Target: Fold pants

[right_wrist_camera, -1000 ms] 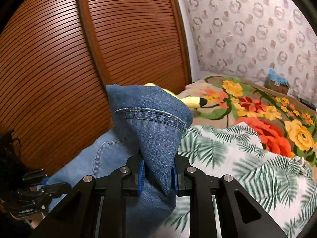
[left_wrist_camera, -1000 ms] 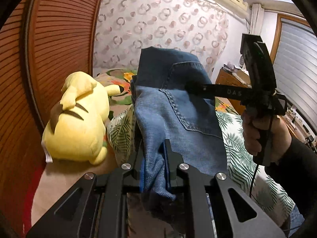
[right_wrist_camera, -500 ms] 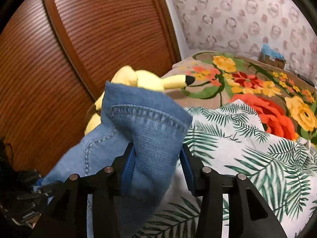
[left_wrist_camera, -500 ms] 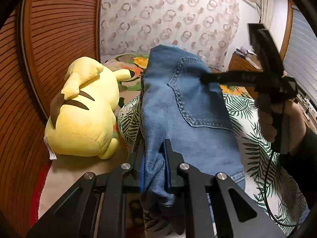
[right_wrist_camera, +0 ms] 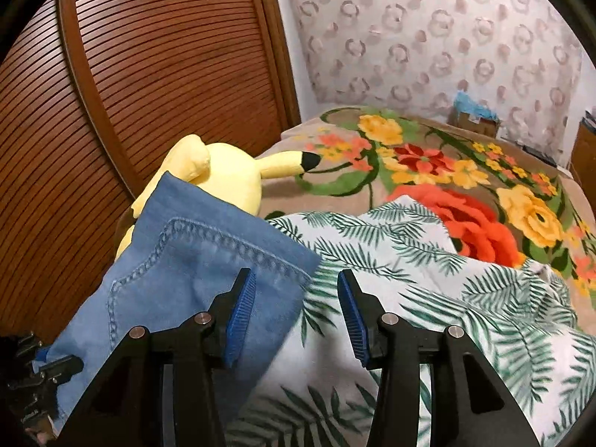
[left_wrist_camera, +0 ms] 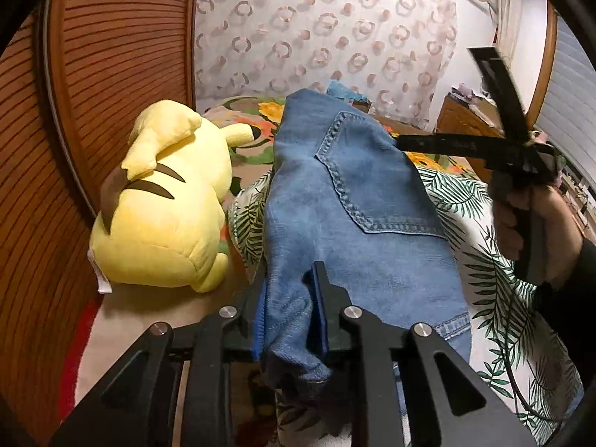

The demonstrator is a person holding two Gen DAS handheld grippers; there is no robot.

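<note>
Pinching a bunched fold of faded blue denim pants (left_wrist_camera: 357, 201) between blue-padded black jaws, left gripper (left_wrist_camera: 290, 313) now easing apart, denim between the pads and touching both, likely to let the fold settle. Beyond those tips, pants lying lengthwise across white bedding printed with green palm leaves (left_wrist_camera: 484, 260), stitched back pocket facing up. Just left of the left gripper, a yellow plush toy with brown back stripes (left_wrist_camera: 164, 205) resting on the bed against a ribbed brown wooden door (left_wrist_camera: 111, 56).

Standing well apart and empty, right gripper (right_wrist_camera: 296, 309) with only leafy bedding between its pads; left pad just over the hemmed denim edge without pressing it, apparently having let that corner go so the layer lies flat. Ahead of it, a flower-patterned blanket (right_wrist_camera: 447, 171). Seen from the left wrist, right gripper out to the right, gripped by a bare hand (left_wrist_camera: 536, 223) in a dark sleeve.

Fold seemingly laid down; smoothing or another fold probably next.
</note>
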